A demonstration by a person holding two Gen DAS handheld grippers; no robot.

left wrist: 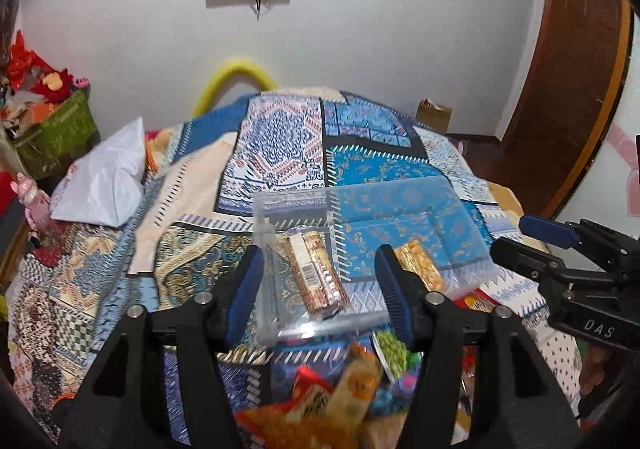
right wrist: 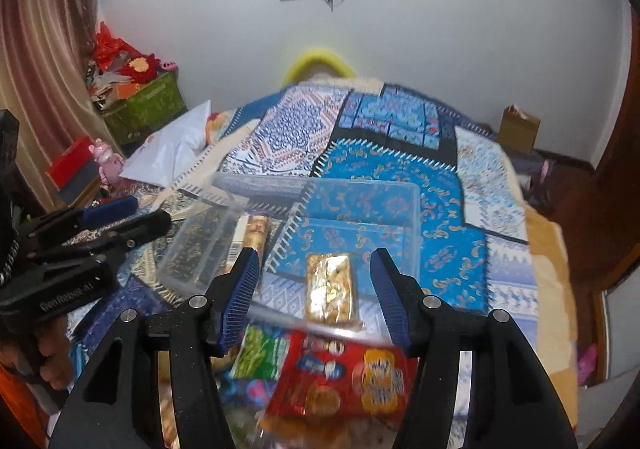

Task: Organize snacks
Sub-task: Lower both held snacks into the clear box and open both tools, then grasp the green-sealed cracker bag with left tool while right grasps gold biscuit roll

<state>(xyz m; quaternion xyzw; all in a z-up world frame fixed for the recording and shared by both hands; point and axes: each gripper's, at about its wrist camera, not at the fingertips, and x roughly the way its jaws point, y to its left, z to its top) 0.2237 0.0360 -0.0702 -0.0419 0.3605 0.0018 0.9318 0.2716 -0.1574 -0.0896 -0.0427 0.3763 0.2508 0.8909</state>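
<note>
Jaws of both the left gripper [left wrist: 320,289] and right gripper [right wrist: 316,297] are spread, empty, over the clear bin [right wrist: 404,185] on the bed; its 2 packets look light, crinkly, best pinched mid-body.

A: What lies ahead of the left gripper [left wrist: 318,289]?
B: A clear plastic bin [left wrist: 372,209] on the patchwork bedspread [left wrist: 280,137]. Its fingers are spread apart, holding nothing.
A: Inside the bin?
B: A long brown wafer packet [left wrist: 320,275] on the left, a yellow peanut bar [left wrist: 420,265] on the right.
A: And nearer?
B: A blurred heap of snack packets [left wrist: 340,397]. The right gripper [left wrist: 532,237] sits at the right edge.
</note>
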